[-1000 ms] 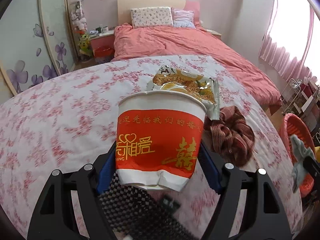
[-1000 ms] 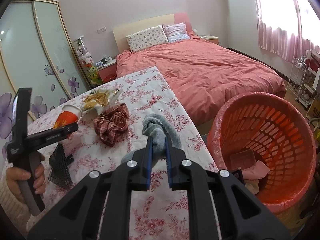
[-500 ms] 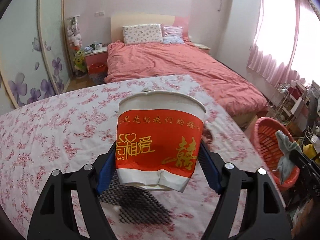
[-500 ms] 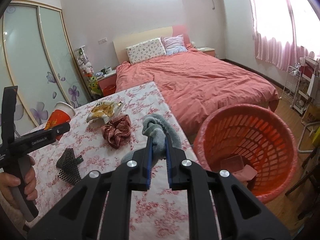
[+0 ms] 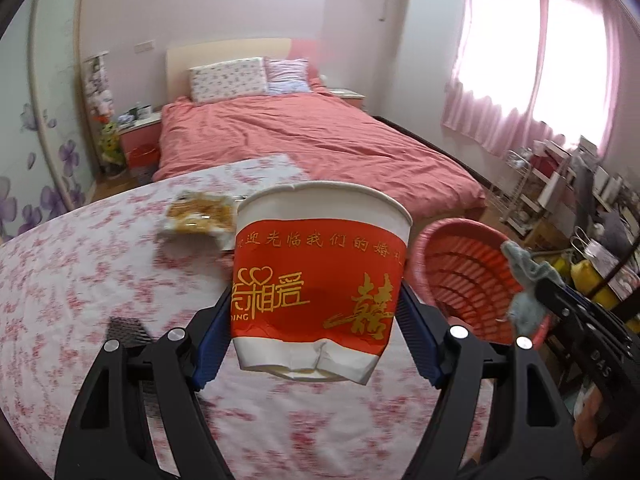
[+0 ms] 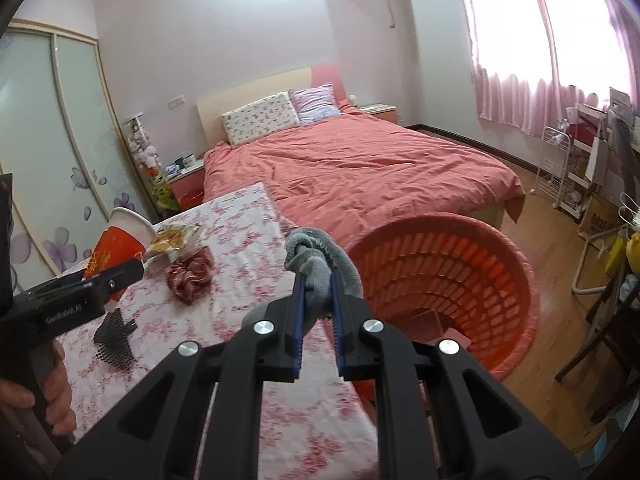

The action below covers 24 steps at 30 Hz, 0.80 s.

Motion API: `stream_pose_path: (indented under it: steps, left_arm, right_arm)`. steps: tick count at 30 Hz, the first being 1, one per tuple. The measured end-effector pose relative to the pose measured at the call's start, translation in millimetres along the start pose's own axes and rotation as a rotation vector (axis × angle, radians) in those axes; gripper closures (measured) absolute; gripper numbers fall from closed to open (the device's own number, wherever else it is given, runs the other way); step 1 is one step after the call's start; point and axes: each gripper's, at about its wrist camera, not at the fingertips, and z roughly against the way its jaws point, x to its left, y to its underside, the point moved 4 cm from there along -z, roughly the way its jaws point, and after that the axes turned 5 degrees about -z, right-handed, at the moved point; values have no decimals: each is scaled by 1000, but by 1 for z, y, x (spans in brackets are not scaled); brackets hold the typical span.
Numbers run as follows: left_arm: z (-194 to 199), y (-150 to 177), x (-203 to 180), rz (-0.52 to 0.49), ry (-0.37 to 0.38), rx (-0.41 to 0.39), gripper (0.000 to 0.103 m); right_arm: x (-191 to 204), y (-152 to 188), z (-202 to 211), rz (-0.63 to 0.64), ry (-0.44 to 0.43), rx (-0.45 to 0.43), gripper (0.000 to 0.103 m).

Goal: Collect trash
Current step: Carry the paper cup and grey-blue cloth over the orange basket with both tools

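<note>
Both tools have swung toward the basket [image 5: 460,276], left tool [image 5: 316,320] clamping the cup [image 5: 320,276], right tool [image 6: 318,292] the sock [image 6: 320,264].

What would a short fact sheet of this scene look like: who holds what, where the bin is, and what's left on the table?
Left gripper: shut on the red and white paper cup, lifted off the table
Right gripper: shut on a grey sock
Bin: orange basket on the floor beside the table's right edge, some scraps inside
Table: pink floral cloth
Left on table: noodle wrapper, maroon scrunchie, black mesh piece
Background: bed with pink duvet
</note>
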Motion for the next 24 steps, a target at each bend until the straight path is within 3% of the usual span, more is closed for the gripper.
stream_pose_path:
  steps: [24]
  left_arm:
    - [-50, 3, -126, -135, 177, 26, 28]
  right_arm:
    - [-115, -6, -15, -143, 114, -15, 90]
